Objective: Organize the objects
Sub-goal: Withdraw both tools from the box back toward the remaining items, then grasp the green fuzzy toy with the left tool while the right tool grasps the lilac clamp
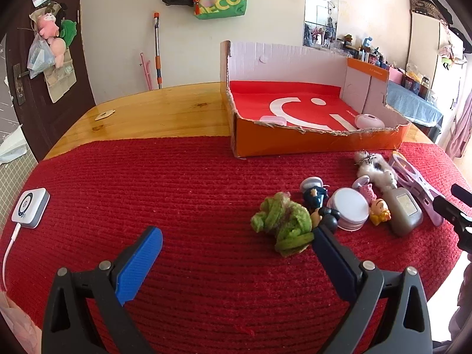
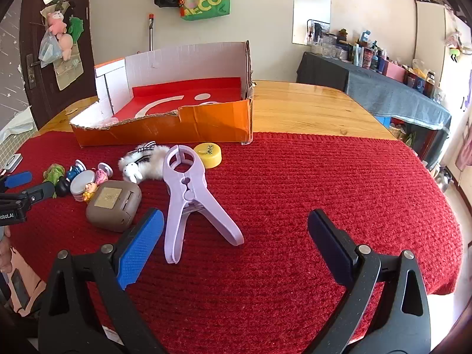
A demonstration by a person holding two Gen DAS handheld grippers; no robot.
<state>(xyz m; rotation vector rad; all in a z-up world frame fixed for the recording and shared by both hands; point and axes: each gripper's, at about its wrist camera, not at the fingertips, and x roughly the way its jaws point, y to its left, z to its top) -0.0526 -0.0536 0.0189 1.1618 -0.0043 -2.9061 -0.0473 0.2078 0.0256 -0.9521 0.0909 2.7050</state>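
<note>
Near the red mat's [image 1: 177,183] front edge, both grippers gape empty. Left gripper [image 1: 236,244] hovers beside the green plush [image 1: 283,221]; right gripper [image 2: 236,230] beside the lilac clamp [image 2: 188,194].

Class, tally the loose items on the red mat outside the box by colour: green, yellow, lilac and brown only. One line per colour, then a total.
Green: 1, fuzzy toy
Yellow: 1, round lid
Lilac: 1, big clamp
Brown: 1, case
Total: 4

Green fuzzy toy [image 1: 283,224] lying on red mat [image 1: 177,206], small figurines [image 1: 317,196], round white tin [image 1: 351,208], brown case [image 2: 113,205], lilac clamp [image 2: 188,194] sprawling open-legged, yellow cap [image 2: 208,155], torn orange box [image 2: 177,118] sitting behind.
</note>
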